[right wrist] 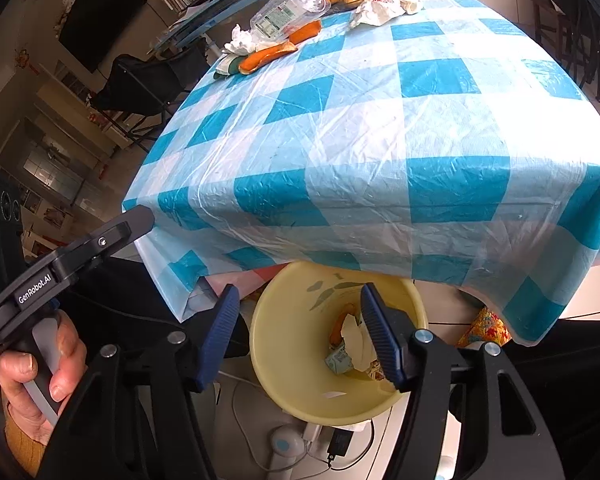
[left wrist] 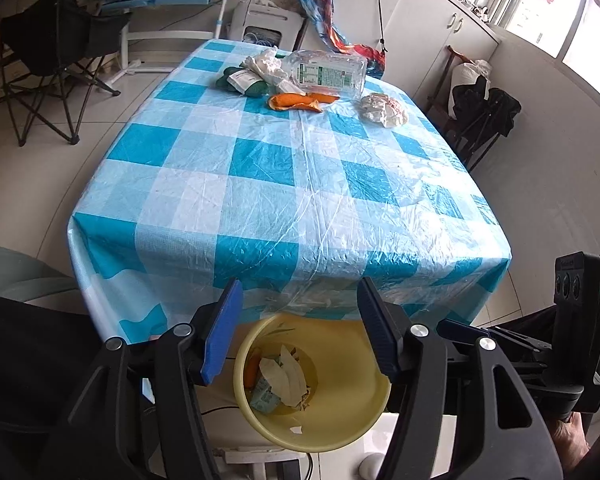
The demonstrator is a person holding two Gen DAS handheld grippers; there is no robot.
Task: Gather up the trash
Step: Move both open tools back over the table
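A yellow bin point(left wrist: 340, 420) stands on the floor under the table's near edge, with paper, a carton and orange peel inside; it also shows in the right wrist view point(right wrist: 300, 380). My left gripper point(left wrist: 300, 330) is open and empty above the bin. My right gripper point(right wrist: 296, 338) is open and empty above the bin too. At the table's far end lie a clear plastic bottle point(left wrist: 328, 72), orange peel point(left wrist: 296, 102), a crumpled white wrapper point(left wrist: 384, 109), tissues point(left wrist: 266, 65) and a green packet point(left wrist: 240, 82).
The table wears a blue-and-white checked plastic cloth point(left wrist: 284, 184). A black folding chair point(left wrist: 56, 60) stands at the left, a dark chair with clothes point(left wrist: 484, 112) at the right. Cables and a power strip point(right wrist: 324, 444) lie on the floor by the bin.
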